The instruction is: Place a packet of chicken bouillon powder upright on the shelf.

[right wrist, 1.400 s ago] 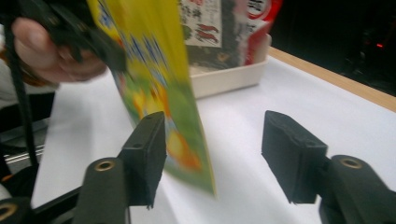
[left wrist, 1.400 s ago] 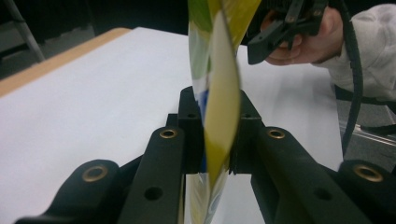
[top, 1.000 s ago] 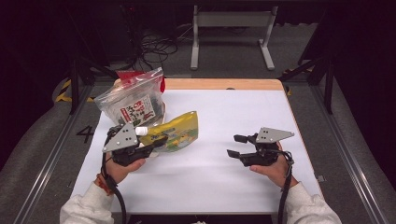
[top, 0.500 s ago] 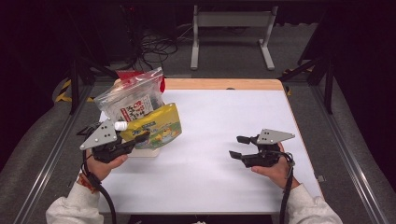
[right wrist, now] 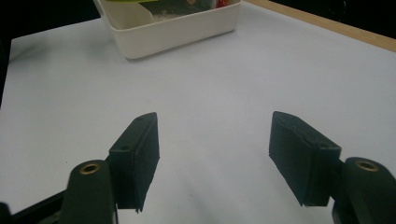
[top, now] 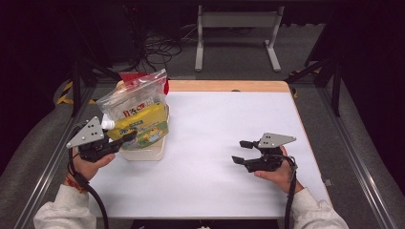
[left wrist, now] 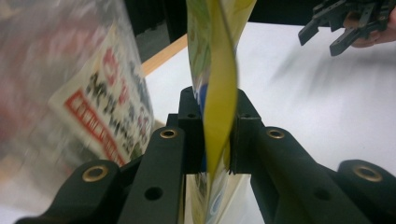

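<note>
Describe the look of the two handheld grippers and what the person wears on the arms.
Both the left gripper and the right gripper are black, with two jaws, brass-coloured pivot pins and a grey three-cornered plate on top. A black cable trails from each towards the person. Their sleeves are white, and a reddish band sits at the left wrist.

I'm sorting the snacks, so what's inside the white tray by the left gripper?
A clear bag of printed packets stands in the white tray; the yellow pouch hangs over it and hides the tray's floor.
</note>
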`<state>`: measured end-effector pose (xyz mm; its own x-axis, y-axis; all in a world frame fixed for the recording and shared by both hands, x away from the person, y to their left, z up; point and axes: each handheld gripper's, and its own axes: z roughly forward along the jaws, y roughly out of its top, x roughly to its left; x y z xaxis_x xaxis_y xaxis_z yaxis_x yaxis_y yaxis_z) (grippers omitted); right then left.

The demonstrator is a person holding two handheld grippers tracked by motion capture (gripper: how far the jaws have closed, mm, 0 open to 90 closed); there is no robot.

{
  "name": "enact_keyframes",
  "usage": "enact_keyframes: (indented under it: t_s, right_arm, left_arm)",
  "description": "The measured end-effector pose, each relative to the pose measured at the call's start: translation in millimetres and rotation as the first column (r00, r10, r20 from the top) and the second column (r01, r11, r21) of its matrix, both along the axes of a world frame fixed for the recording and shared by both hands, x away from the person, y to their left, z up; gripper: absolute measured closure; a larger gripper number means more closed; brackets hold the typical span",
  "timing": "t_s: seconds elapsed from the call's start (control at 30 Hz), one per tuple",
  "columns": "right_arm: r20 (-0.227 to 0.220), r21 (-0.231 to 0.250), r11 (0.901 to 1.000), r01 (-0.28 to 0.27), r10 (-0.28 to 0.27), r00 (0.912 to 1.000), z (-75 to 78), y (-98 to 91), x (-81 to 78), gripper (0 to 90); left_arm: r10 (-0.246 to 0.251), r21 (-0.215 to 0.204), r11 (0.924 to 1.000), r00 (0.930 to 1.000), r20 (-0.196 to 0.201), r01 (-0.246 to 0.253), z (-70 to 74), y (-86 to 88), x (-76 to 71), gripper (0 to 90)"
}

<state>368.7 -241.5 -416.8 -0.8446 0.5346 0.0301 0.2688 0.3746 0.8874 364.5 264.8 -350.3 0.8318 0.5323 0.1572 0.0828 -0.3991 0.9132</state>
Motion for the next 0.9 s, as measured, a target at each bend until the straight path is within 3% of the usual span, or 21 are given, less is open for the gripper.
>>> enact_keyframes:
  t_s: [0.1, 0.27, 0.5, 0.73, 0.87, 0.9]
  right_arm:
    - [-0.005, -0.003, 1.0000, -0.001, 0.001, 1.0000, -1.2, 0.7, 0.5, 33.6]
    - [-0.010, -0.015, 0.9999, -0.002, 0.001, 0.9999, -3.0, 1.7, 1.2, 33.5]
    - [-0.033, -0.032, 0.9995, -0.008, 0.007, 0.9994, -6.8, 3.9, 2.6, 33.0]
    - [-0.051, -0.054, 0.9983, -0.022, 0.020, 0.9985, -9.8, 9.5, 3.5, 32.2]
    - [-0.056, -0.057, 0.9979, -0.032, 0.029, 0.9980, -10.7, 11.5, 3.8, 31.9]
    - [-0.058, -0.055, 0.9979, -0.033, 0.029, 0.9979, -11.0, 11.5, 3.8, 31.9]
  left_arm:
    - [0.000, 0.022, 0.9998, 0.9997, -0.023, 0.001, -5.5, 4.6, 3.4, 79.3]
    - [-0.028, 0.001, 0.9996, 0.9979, -0.057, 0.029, -10.0, 12.9, 8.3, 79.3]
    - [-0.055, 0.016, 0.9982, 0.9947, -0.087, 0.057, -12.0, 14.7, 12.7, 79.5]
    - [-0.060, -0.005, 0.9982, 0.9926, -0.106, 0.060, -12.1, 18.7, 19.0, 79.5]
    - [-0.044, -0.026, 0.9988, 0.9933, -0.106, 0.042, -12.9, 23.9, 21.8, 78.7]
    - [-0.018, -0.020, 0.9997, 0.9946, -0.102, 0.016, -13.0, 24.2, 21.6, 76.7]
